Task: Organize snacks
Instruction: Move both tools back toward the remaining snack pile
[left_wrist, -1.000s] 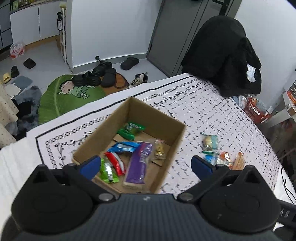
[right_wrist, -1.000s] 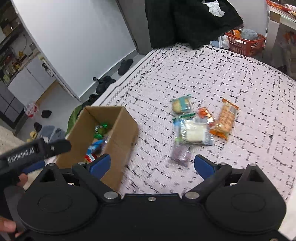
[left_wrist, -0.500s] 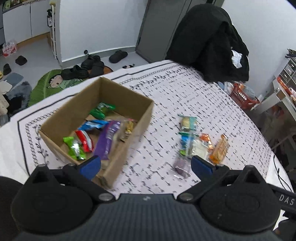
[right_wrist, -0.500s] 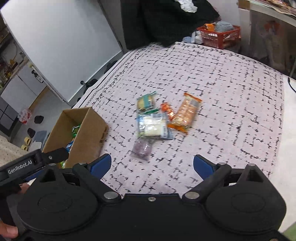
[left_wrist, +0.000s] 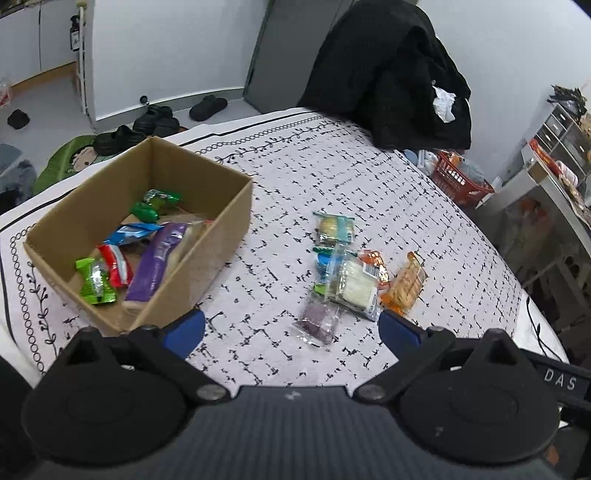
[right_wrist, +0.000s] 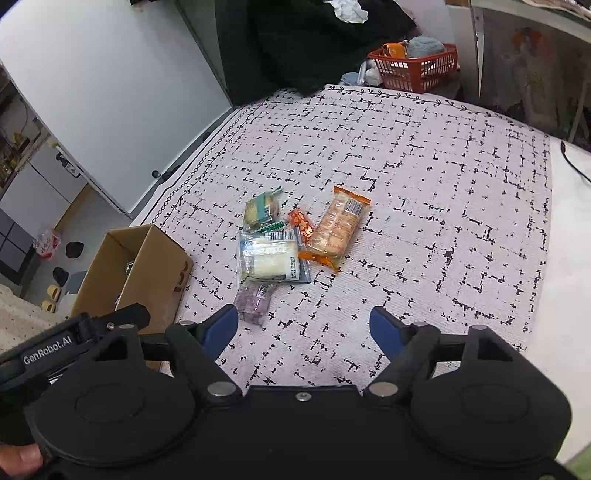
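A cardboard box (left_wrist: 236, 210) (right_wrist: 155, 266) holding several wrapped snacks stands at the left of the patterned tablecloth (left_wrist: 369, 177). To its right lies a loose pile of snacks: a purple packet (left_wrist: 318, 320) (right_wrist: 255, 299), a white clear-wrapped cake (left_wrist: 354, 286) (right_wrist: 269, 256), an orange cracker pack (left_wrist: 406, 282) (right_wrist: 338, 225) and a green-edged packet (left_wrist: 334, 229) (right_wrist: 260, 210). My left gripper (left_wrist: 291, 326) is open above the cloth, just short of the purple packet. My right gripper (right_wrist: 303, 326) has its jaws closing with nothing between them; the purple packet lies by its left finger.
A black coat (left_wrist: 388, 70) hangs over a chair at the table's far edge. A red basket (right_wrist: 413, 66) and shelves stand beyond the right side. Shoes (left_wrist: 147, 122) and a green mat lie on the floor at the left. A hand (right_wrist: 18, 458) shows at the lower left.
Both grippers have travelled right, from over the box toward the snack pile, and sunk a little. The right gripper's fingers have drawn closer together.
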